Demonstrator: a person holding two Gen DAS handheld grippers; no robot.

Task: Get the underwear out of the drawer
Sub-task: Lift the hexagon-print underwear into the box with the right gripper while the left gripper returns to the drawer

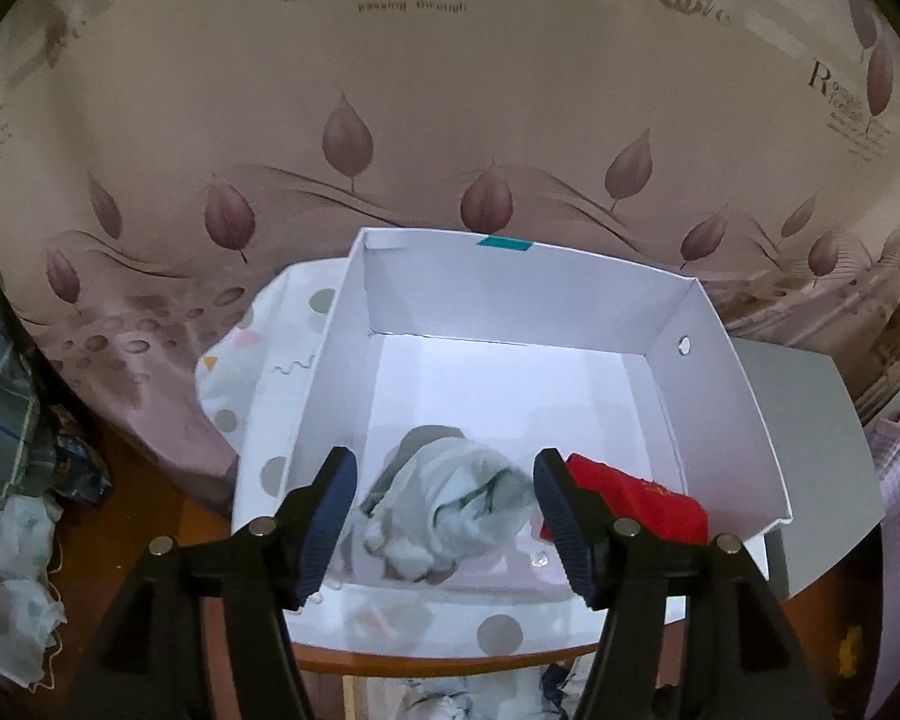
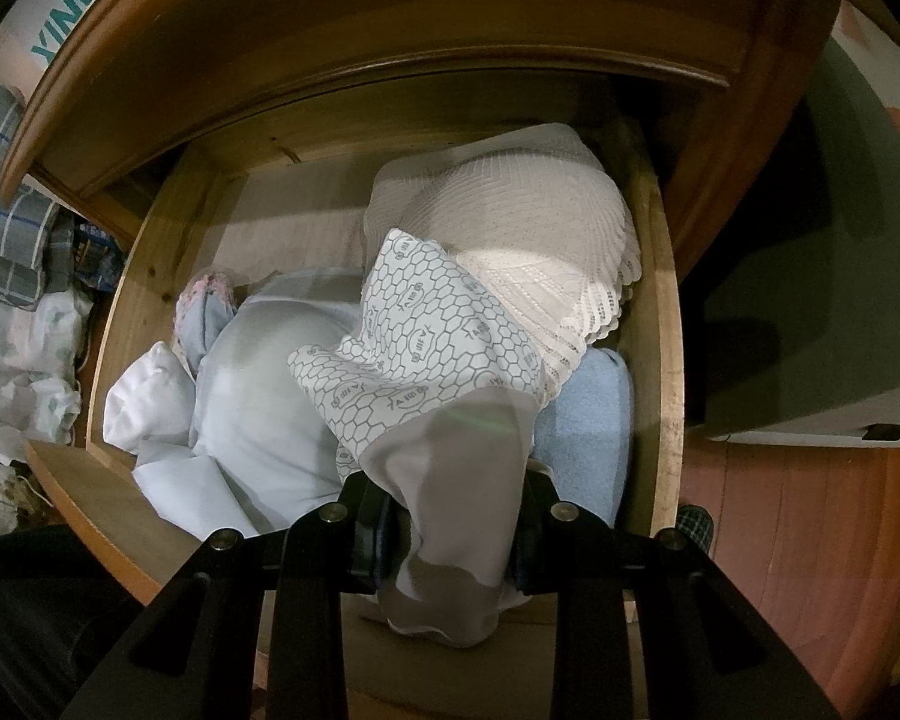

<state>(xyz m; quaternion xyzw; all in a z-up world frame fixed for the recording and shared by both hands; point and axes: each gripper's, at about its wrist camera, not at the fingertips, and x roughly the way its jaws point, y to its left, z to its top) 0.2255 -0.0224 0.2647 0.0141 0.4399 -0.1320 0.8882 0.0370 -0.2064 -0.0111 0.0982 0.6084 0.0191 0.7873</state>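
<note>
**Right jaws hold a garment above the drawer; left jaws stand open over the white box**

Your right gripper [image 2: 450,531] is the one that matters now. Its jaws are closed on the grey hem of a hexagon-print underwear piece [image 2: 426,354], and the cloth runs up and away from the jaws toward the far side of the wooden drawer [image 2: 660,324]. So its long axis lies near-to-far, along the line you point, with the printed end draped over the pile and touching the white lace garment [image 2: 522,228] behind it. To my eye the coming move is a lift straight out, since the free end lies on other cloth and could drag it along.

Your left gripper [image 1: 444,516] is well away from the drawer. It hangs over the near edge of the white box [image 1: 726,396], jaws apart and pressing on nothing. The pale grey-green garment [image 1: 450,510] shows between them but lies below, on the box floor, free of the pads. The red garment [image 1: 642,504] lies just to its right, partly hidden behind the right jaw.

Count, as far as the folds let you tell:
- In the box: two garments, one pale, one red.
- In the drawer: one in your right jaws, one lace piece far right, one light blue piece [image 2: 588,420] near right, and a pale bluish-white heap [image 2: 258,396] on the left whose number I cannot separate, with a small floral piece [image 2: 204,300] beyond it.
- Grippers: two; only the right one is at the drawer.
</note>
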